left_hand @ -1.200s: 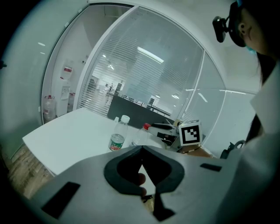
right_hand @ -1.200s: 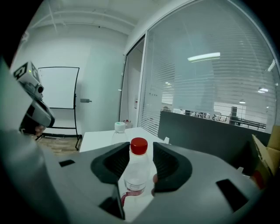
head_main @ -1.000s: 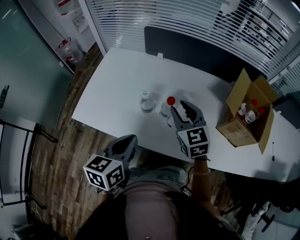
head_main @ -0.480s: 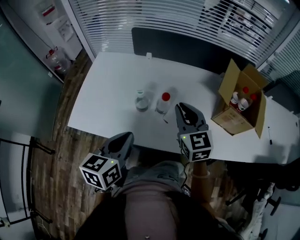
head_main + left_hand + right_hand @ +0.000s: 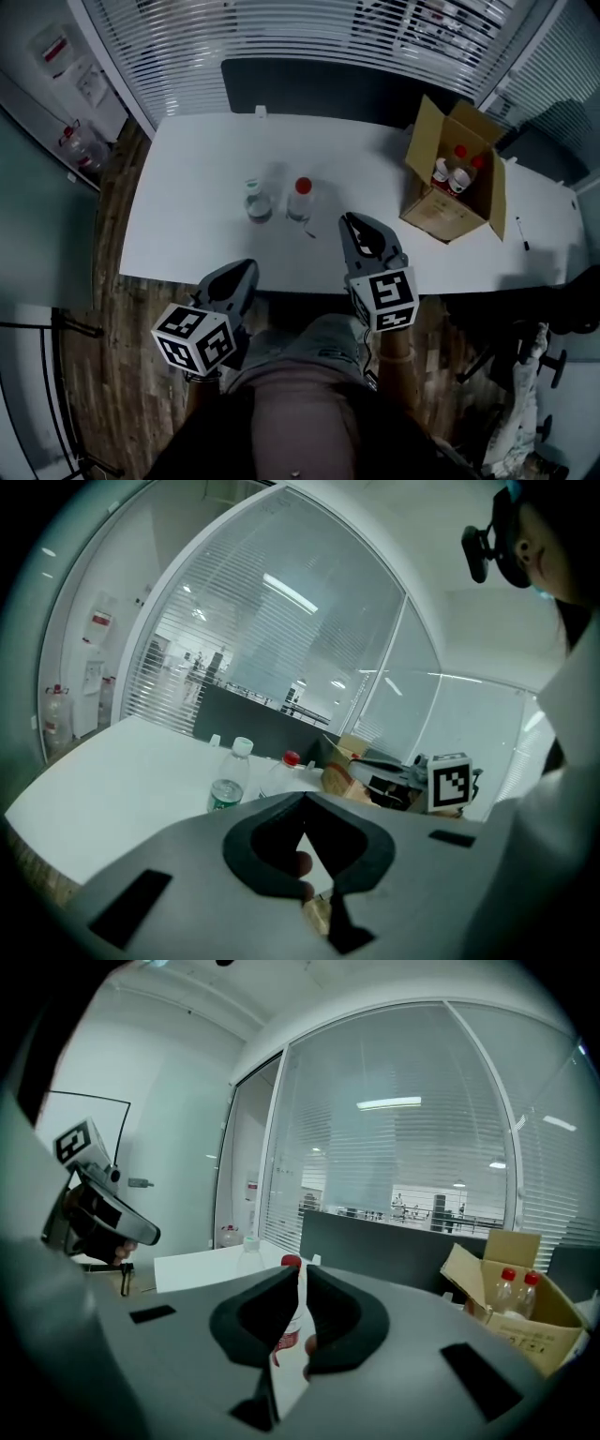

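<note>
White table (image 5: 187, 225): left gripper (image 5: 302, 797) jaws together, right gripper (image 5: 302, 1274) barely apart (both empty), red-capped bottle (image 5: 300, 199) near.

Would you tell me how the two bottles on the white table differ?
The red-capped bottle carries a red label; the white-capped bottle carries a green one. The red-capped bottle stands nearer the right gripper, the white-capped bottle farther from it. Both are clear, upright and apart on the table.

You won't find any print here that can be read. The green label (image 5: 223, 795) on the white-capped bottle (image 5: 231, 776) is too small to make out.
</note>
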`<state>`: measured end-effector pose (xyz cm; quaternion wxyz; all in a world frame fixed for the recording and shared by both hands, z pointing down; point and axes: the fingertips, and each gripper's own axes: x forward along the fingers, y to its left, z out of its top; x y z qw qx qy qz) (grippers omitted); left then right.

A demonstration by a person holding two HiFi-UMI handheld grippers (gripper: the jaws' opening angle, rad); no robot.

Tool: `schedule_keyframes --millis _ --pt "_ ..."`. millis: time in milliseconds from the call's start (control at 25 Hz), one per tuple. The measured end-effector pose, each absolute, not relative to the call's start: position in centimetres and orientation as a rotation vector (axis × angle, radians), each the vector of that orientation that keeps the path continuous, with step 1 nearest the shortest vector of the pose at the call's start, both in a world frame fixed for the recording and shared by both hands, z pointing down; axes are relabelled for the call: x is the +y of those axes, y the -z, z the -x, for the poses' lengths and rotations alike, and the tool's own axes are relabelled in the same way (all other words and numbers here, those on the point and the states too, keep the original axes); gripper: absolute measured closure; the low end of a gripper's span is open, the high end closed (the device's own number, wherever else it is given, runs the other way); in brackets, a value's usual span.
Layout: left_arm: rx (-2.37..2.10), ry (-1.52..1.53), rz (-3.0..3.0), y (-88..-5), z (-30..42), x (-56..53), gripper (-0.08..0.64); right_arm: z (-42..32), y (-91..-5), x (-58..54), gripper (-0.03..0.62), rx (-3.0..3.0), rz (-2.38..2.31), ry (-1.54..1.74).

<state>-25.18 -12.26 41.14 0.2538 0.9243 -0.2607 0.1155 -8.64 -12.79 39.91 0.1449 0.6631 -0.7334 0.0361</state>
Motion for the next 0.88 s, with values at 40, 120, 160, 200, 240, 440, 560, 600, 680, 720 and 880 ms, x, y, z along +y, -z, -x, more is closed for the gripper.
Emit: schedule_keyframes --millis 40,120,160,200,240,440,560,600,680,720,880 --pt "-0.695 -0.315 -2.515 -41.1 24.8 -12.2 0.551 8.4 -39.8 -12.5 0.546 -2.107 -1.922 -0.105" --pt "-0.668 -0.318 -2.523 -41.1 24.1 -12.0 0.551 7.9 -39.6 -11.8 0.546 -2.088 -1.946 -0.107" --pt "-0.657 -0.321 -2.528 -41.1 23.8 -11.9 0.551 7.6 -39.5 -11.5 0.546 -2.080 -1.958 -0.108" --pt "-0.647 -0.326 -2.533 -41.1 23.5 -11.8 0.551 7.4 -39.5 -11.3 0.546 -2.071 -1.970 -0.110" --pt "-0.637 -0.331 -2.538 -41.1 23.2 -11.7 0.551 7.2 -39.5 -11.0 0.546 -2.063 -1.980 -0.112" --pt "-0.589 -0.359 -2.564 -41.2 22.0 -11.0 0.551 6.7 -39.4 -9.6 0.546 -2.043 -2.019 -0.125" --pt "-0.575 -0.395 -2.592 -41.4 21.3 -10.8 0.551 6.2 -39.5 -9.0 0.546 -2.026 -2.039 -0.120" --pt "-0.569 -0.400 -2.597 -41.5 21.1 -10.8 0.552 6.0 -39.6 -8.8 0.546 -2.016 -2.045 -0.118" --pt "-0.552 -0.391 -2.593 -41.4 20.8 -10.6 0.552 5.7 -39.9 -8.4 0.548 -2.000 -2.053 -0.124" --pt "-0.543 -0.384 -2.588 -41.4 20.7 -10.5 0.551 5.5 -39.9 -8.2 0.546 -1.997 -2.057 -0.129" --pt "-0.518 -0.394 -2.589 -41.5 20.1 -10.1 0.551 5.2 -40.0 -7.6 0.546 -2.000 -2.075 -0.144"
